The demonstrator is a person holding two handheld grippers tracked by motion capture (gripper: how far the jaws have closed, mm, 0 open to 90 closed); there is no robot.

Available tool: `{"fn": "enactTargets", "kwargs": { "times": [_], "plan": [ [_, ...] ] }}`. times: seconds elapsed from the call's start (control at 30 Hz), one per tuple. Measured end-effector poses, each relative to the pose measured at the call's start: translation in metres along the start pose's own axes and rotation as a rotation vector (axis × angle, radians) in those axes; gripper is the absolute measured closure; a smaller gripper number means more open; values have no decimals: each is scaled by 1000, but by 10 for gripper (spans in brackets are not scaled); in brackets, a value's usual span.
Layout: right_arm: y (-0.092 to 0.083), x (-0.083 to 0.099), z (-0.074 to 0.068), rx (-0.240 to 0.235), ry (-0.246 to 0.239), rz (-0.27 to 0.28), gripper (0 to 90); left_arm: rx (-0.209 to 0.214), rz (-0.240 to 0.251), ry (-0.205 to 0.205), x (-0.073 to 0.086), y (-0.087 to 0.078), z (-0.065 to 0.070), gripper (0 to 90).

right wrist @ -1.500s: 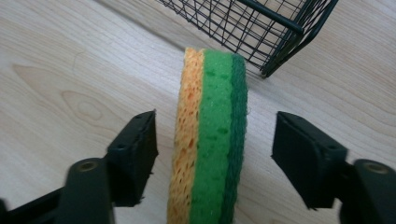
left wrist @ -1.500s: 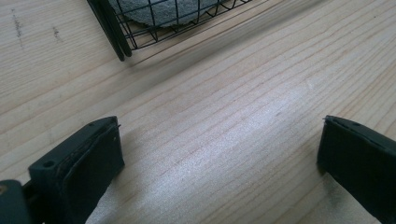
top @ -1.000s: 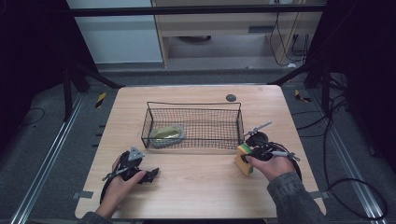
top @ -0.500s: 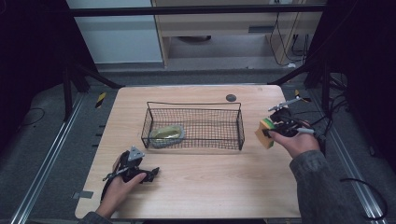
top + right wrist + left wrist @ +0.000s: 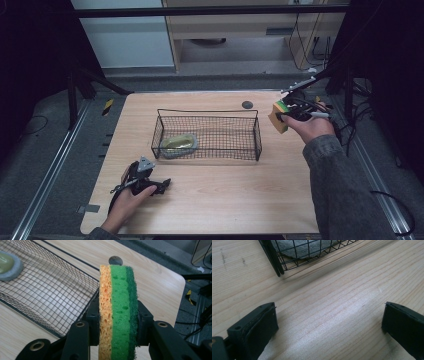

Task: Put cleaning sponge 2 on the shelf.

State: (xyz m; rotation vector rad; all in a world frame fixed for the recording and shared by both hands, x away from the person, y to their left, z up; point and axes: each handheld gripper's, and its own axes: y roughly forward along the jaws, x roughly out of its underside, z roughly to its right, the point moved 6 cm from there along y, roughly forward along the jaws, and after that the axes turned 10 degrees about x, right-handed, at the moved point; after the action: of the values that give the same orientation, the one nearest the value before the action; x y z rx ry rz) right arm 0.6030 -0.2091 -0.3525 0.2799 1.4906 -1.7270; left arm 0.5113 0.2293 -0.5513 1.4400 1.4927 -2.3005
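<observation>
Over the wooden surface I carry the sponge clamped in my right hand-held gripper; wire basket sits left of it; left hand-held gripper rests open. Next, I judge: swing over, release.

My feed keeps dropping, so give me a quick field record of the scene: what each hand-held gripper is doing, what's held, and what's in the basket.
right hand-held gripper: shut on the sponge, held above the table beside the basket's right end
sponge: orange, light green and dark green layers, upright between the jaws
left hand-held gripper: open, nothing between the jaws, low over the table near the front left corner
wire basket: black mesh, at the table's middle
in basket: grey-rimmed green scrubber, at its left end
table: light wood
</observation>
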Motion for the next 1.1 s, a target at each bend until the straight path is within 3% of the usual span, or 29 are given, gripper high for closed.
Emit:
{"fn": "enactTargets", "kwargs": {
  "times": [0.4,0.83,1.1],
  "plan": [
    [-10,-28,-13,-33,-26,57,645,2,-1,1,0,0,0,0],
    [8,-40,-40,-80,-67,60,646,2,0,1,0,0,0,0],
    [19,-39,-48,-96,-71,58,646,3,1,2,0,0,0,0]
  ]
}}
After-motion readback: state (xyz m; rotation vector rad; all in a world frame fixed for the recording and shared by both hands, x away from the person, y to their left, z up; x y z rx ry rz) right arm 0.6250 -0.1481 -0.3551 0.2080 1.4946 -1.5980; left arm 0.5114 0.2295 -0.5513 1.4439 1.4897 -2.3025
